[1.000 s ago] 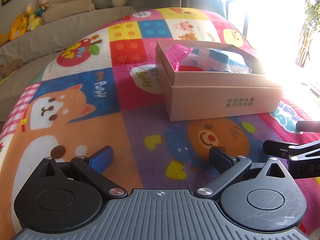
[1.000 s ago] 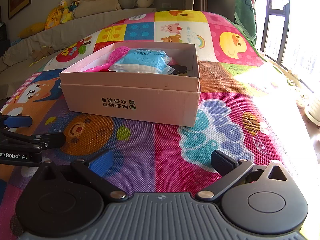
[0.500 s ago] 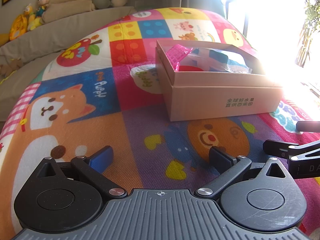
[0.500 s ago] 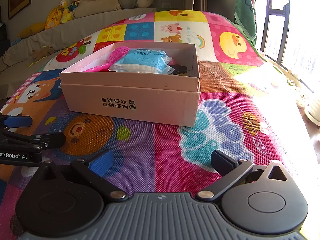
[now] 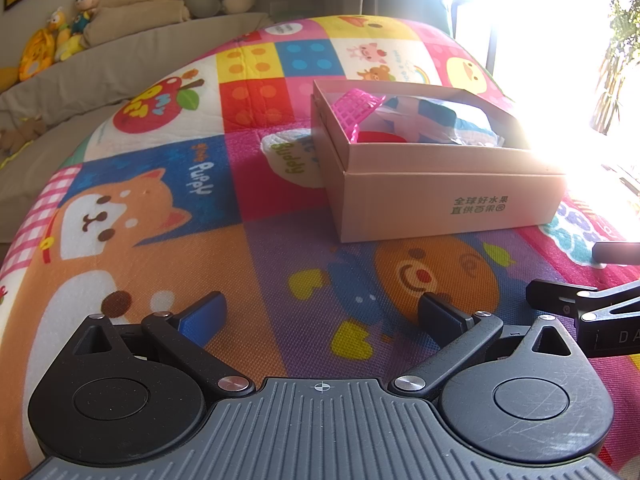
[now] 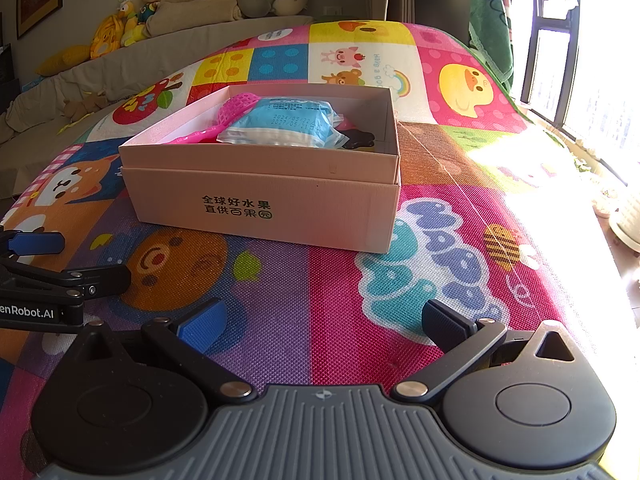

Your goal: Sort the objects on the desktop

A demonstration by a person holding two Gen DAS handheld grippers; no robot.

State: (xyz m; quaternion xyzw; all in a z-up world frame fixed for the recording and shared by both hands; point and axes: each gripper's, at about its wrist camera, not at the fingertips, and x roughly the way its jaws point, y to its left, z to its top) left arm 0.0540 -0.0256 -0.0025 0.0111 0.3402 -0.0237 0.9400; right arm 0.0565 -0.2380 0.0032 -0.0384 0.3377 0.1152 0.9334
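open pink cardboard box (image 6: 260,196) at 12 o'clock holds a blue packet (image 6: 280,126); cartoon play mat (image 6: 360,300), sofa (image 6: 160,52) behind; both hand-held grippers (image 5: 320,316) (image 6: 320,320) wide, empty.

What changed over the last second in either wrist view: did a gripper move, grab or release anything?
Nothing visibly changed. The left gripper and the right gripper both stay open and empty above the play mat, short of the cardboard box. The blue packet and the pink net scoop lie in the box as before.
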